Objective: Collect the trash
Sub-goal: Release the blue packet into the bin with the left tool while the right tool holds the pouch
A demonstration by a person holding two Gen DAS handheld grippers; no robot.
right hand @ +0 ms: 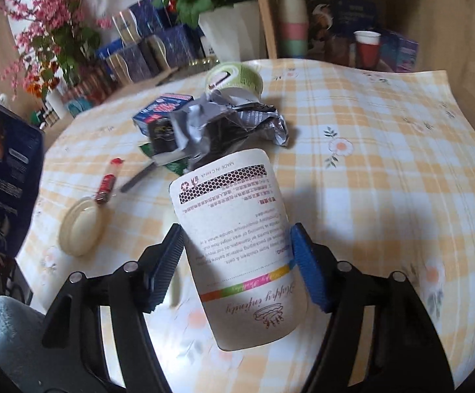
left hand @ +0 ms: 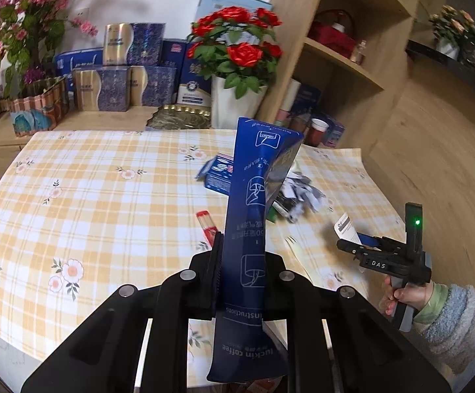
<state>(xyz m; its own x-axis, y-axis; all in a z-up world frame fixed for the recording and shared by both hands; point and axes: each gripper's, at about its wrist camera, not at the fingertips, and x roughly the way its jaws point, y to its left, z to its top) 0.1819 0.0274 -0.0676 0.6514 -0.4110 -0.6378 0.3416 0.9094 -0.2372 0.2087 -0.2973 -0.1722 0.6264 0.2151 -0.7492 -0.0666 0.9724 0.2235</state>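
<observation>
Clamped nearly shut, the left gripper [left hand: 240,262] pinches a flattened dark blue coffee packet [left hand: 253,216], which stands up out of its jaws above the checked tablecloth [left hand: 89,196]. Between the blue pads [right hand: 306,268] of the right gripper [right hand: 237,262] lies a beige paper card [right hand: 237,239] printed with candle warnings; the right pad meets its edge, while a narrow gap shows at the left pad, so a grip cannot be told. Beyond the card a heap of crumpled silver foil wrappers [right hand: 224,124] sits mid-table, with a small blue carton [right hand: 162,108] and a green tape roll [right hand: 237,75] behind. To its left lie a red-tipped tube [right hand: 108,180] and a round lid [right hand: 80,229]. Potted red roses [left hand: 237,42] stand past the table's far edge.
</observation>
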